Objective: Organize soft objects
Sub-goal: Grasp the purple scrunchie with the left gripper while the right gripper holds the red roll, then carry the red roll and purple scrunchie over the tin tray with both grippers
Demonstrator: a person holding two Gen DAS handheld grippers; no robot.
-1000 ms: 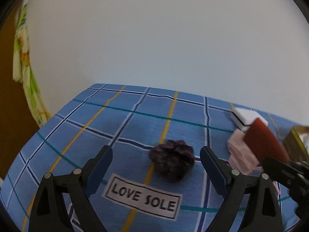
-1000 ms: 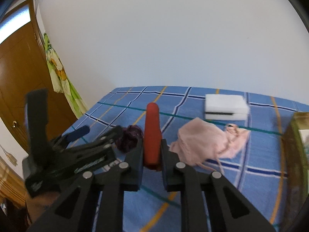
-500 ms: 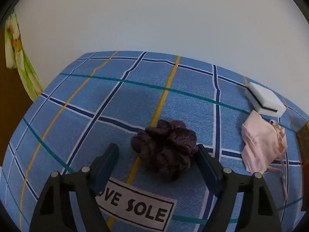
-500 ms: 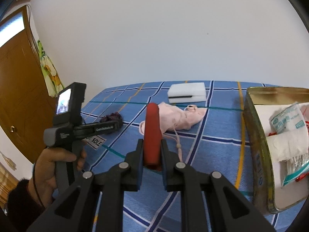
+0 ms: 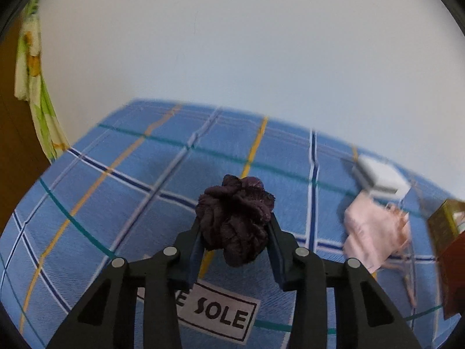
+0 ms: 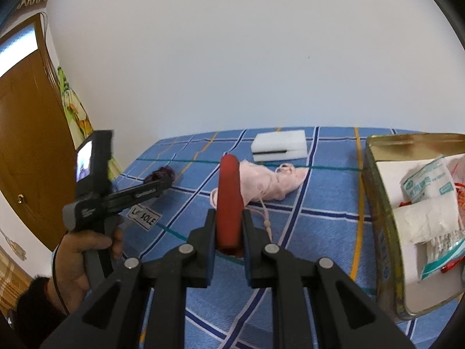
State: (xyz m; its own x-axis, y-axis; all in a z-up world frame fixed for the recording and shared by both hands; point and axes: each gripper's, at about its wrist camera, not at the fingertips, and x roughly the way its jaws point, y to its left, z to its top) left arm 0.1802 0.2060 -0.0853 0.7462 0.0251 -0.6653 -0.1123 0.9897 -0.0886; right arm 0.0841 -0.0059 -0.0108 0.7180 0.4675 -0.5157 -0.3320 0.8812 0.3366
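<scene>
on the blue checked cloth (image 5: 122, 203), the left gripper (image 5: 235, 232) has its jaws closing around a dark purple scrunchie (image 5: 236, 222); the pads on both sides already touch the bunched fabric, so it looks caught, though whether it has left the cloth i cannot tell. the right gripper (image 6: 228, 229) is clenched on a red roll (image 6: 229, 200), held upright in the air over the near middle of the cloth.

at the right stands an open gold tin (image 6: 377, 203) that already holds white paper packets (image 6: 427, 186) and tissue, so some sorting seems done. still loose on the cloth: a pink cloth (image 6: 273, 184) with a cord, in the middle, and a white sponge (image 6: 279, 145) at the far edge. by my reckoning the job is about midway: roll and scrunchie are in hand but not yet stowed, and two pieces wait untouched.
</scene>
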